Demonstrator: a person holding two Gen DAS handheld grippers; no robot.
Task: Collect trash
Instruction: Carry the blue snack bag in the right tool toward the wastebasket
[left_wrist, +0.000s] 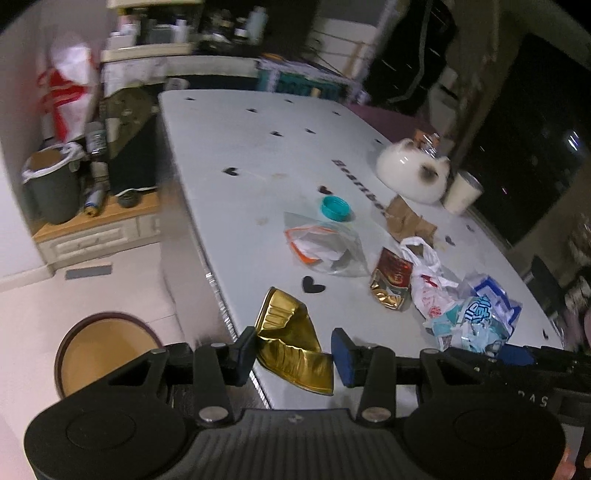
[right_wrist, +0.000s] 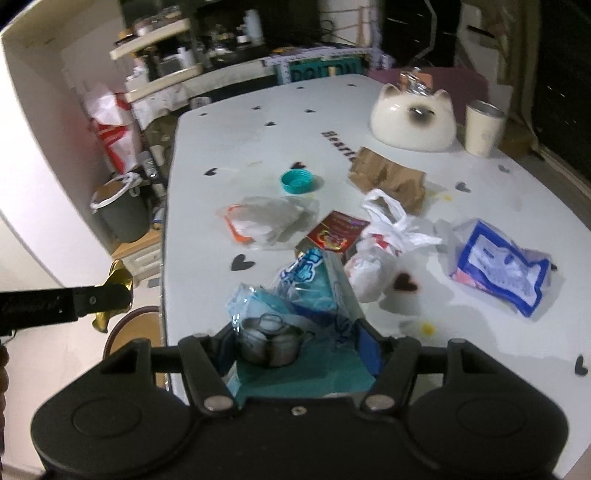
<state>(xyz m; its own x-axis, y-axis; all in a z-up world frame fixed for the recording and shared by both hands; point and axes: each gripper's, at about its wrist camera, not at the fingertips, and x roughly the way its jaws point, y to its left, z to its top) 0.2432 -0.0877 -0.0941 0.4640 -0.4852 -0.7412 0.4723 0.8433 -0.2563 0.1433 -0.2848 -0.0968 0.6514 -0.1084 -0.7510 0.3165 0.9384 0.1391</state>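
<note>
My left gripper holds a crumpled gold foil wrapper between its jaws at the table's left edge, above the floor beside a round brown bin. From the right wrist view the wrapper sticks out on both sides of the left gripper. My right gripper is shut on a teal and white plastic snack bag above the near table edge; the bag also shows in the left wrist view. On the white table lie a clear zip bag, a red-gold packet, a white plastic bag and a blue-bordered pouch.
A teal lid, a crumpled brown paper bag, a cream cat-shaped bowl and a cream cup stand farther back. A dark lined bin stands on a low cabinet to the left, beside cluttered shelves.
</note>
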